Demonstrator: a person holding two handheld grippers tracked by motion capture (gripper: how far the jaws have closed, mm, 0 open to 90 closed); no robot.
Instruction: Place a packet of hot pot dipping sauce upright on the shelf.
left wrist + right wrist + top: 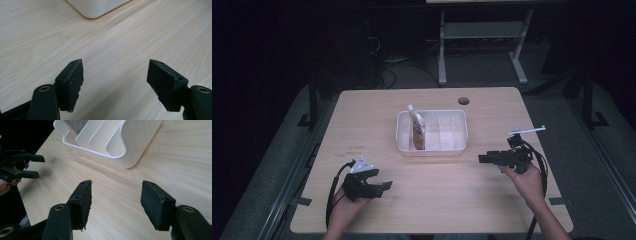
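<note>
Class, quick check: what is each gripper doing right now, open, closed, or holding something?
Left gripper: jaws open, nothing between them, over bare table.
Right gripper: jaws open, nothing held, pointing toward the white divided tray.

Dim, dark-edged high view; bright, sharp close-ups with soft shadows.

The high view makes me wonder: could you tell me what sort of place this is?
Probably a lab or workshop recording station: a bare wooden table, a second table's metal legs behind it, and cables trailing across a dark floor.
</note>
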